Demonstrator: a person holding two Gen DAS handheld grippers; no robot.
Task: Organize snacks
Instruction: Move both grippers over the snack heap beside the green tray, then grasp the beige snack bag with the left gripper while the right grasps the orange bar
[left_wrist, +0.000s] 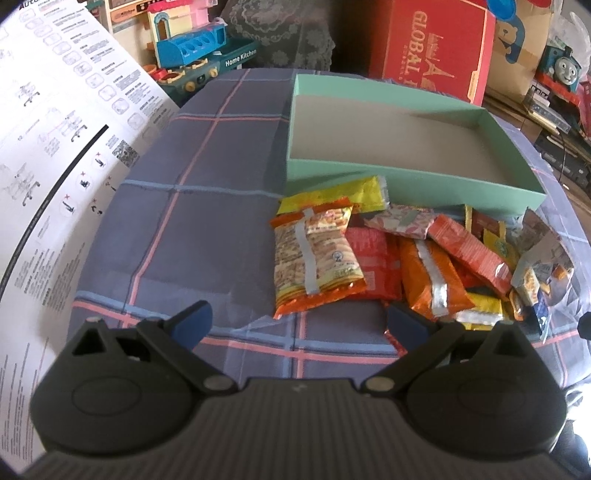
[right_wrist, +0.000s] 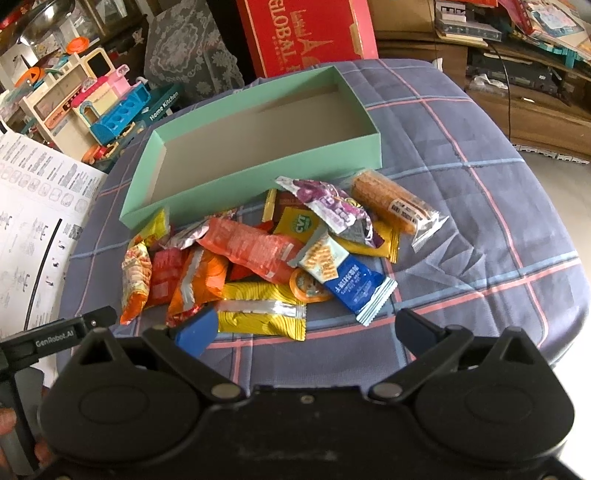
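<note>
Plaid cloth, snack pile, green box

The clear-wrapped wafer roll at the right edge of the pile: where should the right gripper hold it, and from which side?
Grip the wafer roll across its middle, coming from above with the right gripper open. It lies flat and alone on the cloth, apart from the other packets, so both long sides seem free for the fingers.

In the snack pile, lower packets lie hidden under upper ones. The printed sheet runs off the left edge, its print too small to read. The red carton is cropped at the top edge.
</note>
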